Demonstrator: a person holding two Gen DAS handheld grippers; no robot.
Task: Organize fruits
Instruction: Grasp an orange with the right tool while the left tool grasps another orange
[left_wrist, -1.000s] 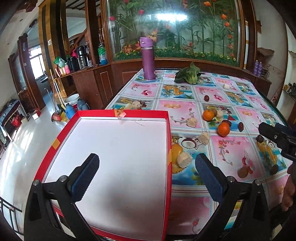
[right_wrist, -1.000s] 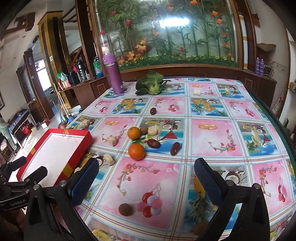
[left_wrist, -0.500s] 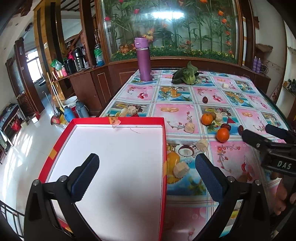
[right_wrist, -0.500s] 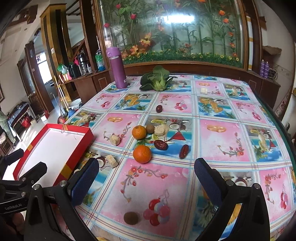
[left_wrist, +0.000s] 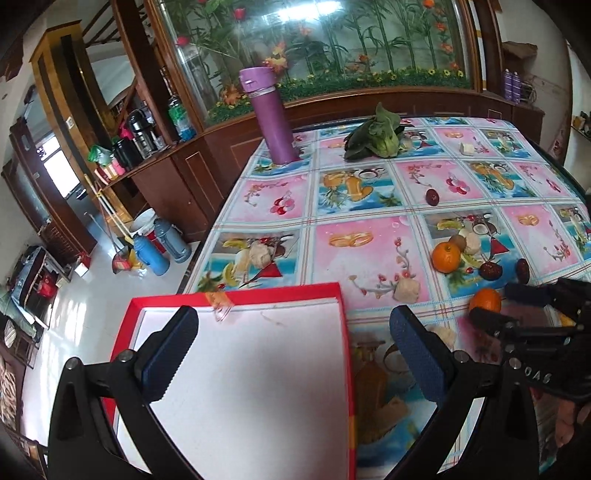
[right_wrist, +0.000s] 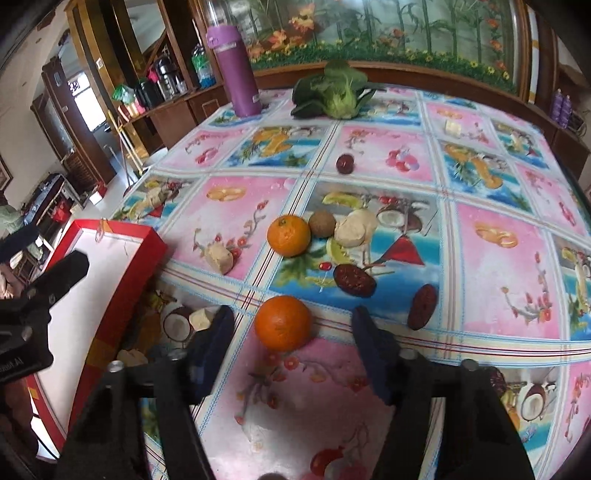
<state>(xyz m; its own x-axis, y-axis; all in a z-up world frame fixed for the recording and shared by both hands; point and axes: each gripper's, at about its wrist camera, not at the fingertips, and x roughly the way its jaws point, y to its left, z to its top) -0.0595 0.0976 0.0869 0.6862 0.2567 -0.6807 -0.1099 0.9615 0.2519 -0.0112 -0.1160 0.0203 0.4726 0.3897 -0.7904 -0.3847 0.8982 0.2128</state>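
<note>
The right gripper (right_wrist: 291, 334) is wide open with the near orange (right_wrist: 283, 322) sitting between its fingers at 12 o'clock (not squeezed yet), so close gently around its middle, while the left gripper (left_wrist: 291, 354) waits open over the red tray (left_wrist: 345, 354).

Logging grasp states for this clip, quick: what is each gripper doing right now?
Left gripper: open, holding nothing, above the red tray.
Right gripper: open, holding nothing, its fingers either side of the near orange.

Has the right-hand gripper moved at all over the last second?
Yes. The right gripper has come forward and down toward the near orange, which now sits between its open fingers; earlier it was well short of the fruit on the tablecloth.
</note>
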